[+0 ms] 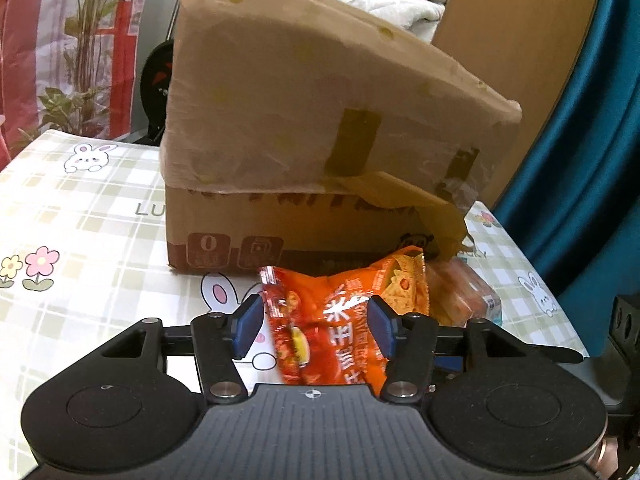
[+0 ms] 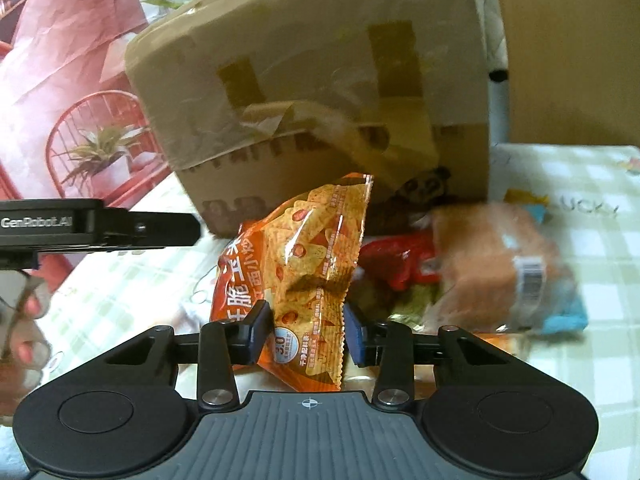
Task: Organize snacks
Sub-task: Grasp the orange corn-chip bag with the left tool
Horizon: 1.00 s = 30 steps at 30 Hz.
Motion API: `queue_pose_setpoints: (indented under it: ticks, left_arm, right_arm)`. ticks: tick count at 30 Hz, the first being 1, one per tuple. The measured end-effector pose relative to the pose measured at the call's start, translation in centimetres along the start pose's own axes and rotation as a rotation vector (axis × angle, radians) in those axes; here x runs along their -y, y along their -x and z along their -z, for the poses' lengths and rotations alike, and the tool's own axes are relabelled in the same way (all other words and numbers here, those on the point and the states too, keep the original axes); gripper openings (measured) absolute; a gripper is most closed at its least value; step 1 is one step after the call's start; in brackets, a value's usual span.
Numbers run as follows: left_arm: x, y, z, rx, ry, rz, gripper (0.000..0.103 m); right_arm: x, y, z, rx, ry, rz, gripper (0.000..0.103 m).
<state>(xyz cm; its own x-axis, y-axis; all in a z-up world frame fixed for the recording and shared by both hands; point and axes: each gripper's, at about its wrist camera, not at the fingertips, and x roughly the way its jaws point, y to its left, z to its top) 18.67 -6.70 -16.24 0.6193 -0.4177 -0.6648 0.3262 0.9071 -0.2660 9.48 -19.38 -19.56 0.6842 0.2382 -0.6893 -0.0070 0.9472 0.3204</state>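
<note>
Right now I have the orange snack bag [image 1: 332, 320] lying lengthwise between both tongs, left tongs [image 1: 316, 326] loosely open, right tongs [image 2: 308, 330] pinching it.

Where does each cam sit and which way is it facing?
Left wrist: on the left gripper, looking down-forward at the orange chip bag between its jaws, cardboard box behind; no body part shows.
Right wrist: on the right gripper, looking down-forward at the same bag, bread loaf to its right; the person's hand at left edge.
Shared: bag, box, checked tablecloth.
</note>
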Motion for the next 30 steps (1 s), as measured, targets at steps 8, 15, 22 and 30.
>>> queue_pose_setpoints:
  ticks: [8, 15, 22, 30]
  left_arm:
    - [-1.6, -1.0, 1.1, -0.054, 0.064, 0.0, 0.061]
    - [-2.7, -2.4, 2.2, -0.1, 0.14, 0.049, 0.061]
    - [-2.4, -3.3, 2.9, -0.118, 0.156, 0.072, 0.063]
    - [-2.4, -2.2, 2.1, -0.063, 0.194, 0.108, 0.085]
  right_arm:
    - [-0.2, 0.2, 0.0, -0.001, 0.015, 0.031, 0.039]
    - [0.2, 0.2, -0.1, 0.003, 0.033, 0.044, 0.039]
    - [0.2, 0.2, -0.1, 0.002, 0.031, 0.041, 0.039]
    - [-0.4, 0.0, -0.2, -0.028, 0.045, 0.008, 0.04]
